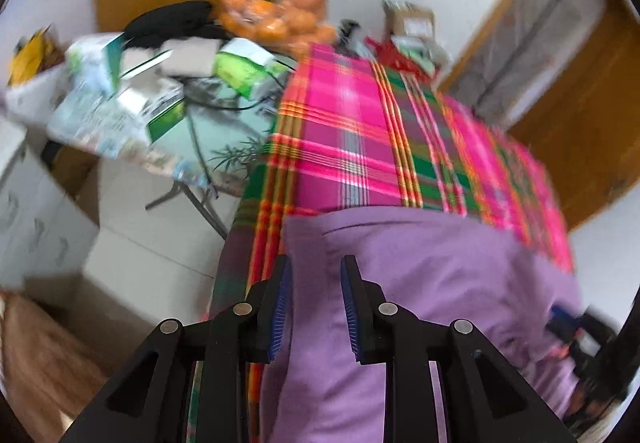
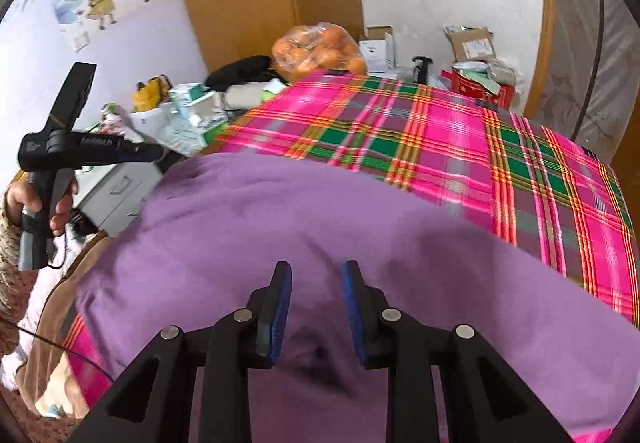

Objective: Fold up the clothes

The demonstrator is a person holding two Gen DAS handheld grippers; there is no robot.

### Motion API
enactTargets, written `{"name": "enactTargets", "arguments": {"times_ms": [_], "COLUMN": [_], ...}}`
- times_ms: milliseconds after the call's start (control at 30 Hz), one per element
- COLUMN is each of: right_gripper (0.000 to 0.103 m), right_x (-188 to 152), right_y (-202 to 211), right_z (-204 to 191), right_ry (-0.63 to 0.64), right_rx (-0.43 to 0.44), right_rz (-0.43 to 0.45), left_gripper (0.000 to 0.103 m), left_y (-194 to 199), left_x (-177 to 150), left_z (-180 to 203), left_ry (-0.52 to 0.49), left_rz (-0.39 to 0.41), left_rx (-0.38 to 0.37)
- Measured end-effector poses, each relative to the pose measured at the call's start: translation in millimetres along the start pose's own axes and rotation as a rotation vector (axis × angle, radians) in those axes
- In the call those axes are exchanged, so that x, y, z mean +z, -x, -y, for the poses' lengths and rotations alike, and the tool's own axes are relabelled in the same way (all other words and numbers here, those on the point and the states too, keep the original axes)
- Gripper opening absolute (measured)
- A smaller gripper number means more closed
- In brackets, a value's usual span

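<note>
- Left gripper (image 1: 316,303): fingers apart, nothing between them, pointing down over the near-left part of the purple garment (image 1: 420,303). In the right wrist view it's held up at far left, off the surface, with a hand (image 2: 38,203) wrapped around the grip.
- Right gripper (image 2: 316,307): fingers apart, empty, hovering low above the garment's middle; contact can't be confirmed.
- Garment lies spread on the plaid cloth (image 2: 440,139) covering the surface (image 1: 224,275), at the near end. Its far edge runs across the plaid; its left edge sits close to the surface's left edge.
- Far half of the plaid is bare, so there's open room there.
- Back edge is crowded: bag of oranges (image 2: 318,53), cardboard boxes (image 2: 472,43), red box (image 2: 478,87).
- Left wrist view is motion-blurred.
</note>
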State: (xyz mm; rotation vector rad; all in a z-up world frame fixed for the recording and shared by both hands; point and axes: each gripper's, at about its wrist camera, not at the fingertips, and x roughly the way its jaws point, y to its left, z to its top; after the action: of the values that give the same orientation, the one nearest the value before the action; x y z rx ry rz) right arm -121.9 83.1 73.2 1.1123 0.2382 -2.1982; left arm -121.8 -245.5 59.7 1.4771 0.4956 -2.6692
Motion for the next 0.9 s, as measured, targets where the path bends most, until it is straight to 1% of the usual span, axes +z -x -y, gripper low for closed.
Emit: {"name": "enactTargets", "arguments": {"times_ms": [67, 167, 267, 333, 500, 567, 667, 900], "right_gripper": [0.027, 0.027, 0.027, 0.028, 0.033, 0.035, 0.036, 0.043], "right_x": [10.5, 23.0, 36.9, 44.1, 55.0, 57.9, 60.8, 60.8], "right_y": [-15.1, -35.2, -57.7, -72.1, -98.5, -107.9, -118.5, -126.0], "right_z": [12.0, 27.0, 39.7, 45.9, 46.9, 47.6, 44.8, 36.6], "right_ry": [-0.011, -0.022, -0.027, -0.024, 0.035, 0.039, 0.065, 0.14], "right_rx": [-0.01, -0.012, -0.031, -0.005, -0.001, 0.028, 0.038, 0.042], "right_rz": [-0.011, -0.035, -0.062, -0.081, -0.106, -0.118, -0.13, -0.134], "left_gripper": [0.026, 0.026, 0.026, 0.026, 0.026, 0.026, 0.027, 0.027], "left_y": [-12.9, -36.1, -55.6, -62.6, -69.3, -72.0, -74.6, -78.3], "left_x": [8.3, 17.7, 18.4, 16.5, 14.6, 11.5, 6.4, 9.2], "left_z": [10.7, 22.6, 25.2, 24.3, 25.5, 30.9, 38.3, 39.9], "left_ry": [-0.07, -0.166, -0.207, -0.226, -0.286, -0.345, -0.422, -0.483], "left_rz": [-0.008, -0.046, -0.095, -0.104, -0.091, -0.085, -0.079, -0.062], "left_rx": [0.003, 0.038, 0.054, 0.057, 0.091, 0.125, 0.157, 0.154]}}
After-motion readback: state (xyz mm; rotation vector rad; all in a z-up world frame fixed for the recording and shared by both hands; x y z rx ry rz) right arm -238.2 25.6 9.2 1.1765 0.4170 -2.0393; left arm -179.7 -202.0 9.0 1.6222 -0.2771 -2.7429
